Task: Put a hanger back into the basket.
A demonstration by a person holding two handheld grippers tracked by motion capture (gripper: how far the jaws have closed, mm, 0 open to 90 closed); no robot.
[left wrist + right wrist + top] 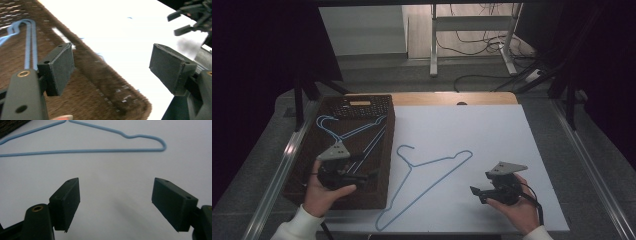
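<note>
both hands come in from the bottom edge of the high view, each holding a gripper; the left gripper [374, 174] hovers over the near right part of the brown woven tray [304, 172], its jaws spread wide with nothing between them; the right gripper [475, 192] sits low over the white table sheet [492, 130], jaws likewise spread and empty. one blue wire hanger [432, 172] lies flat on the sheet between the two grippers, just beside the tray's right wall, hook toward the far side; more blue hangers [354, 131] rest inside the tray, and a dark keypad-like object [361, 106] lies at its far end.
</note>
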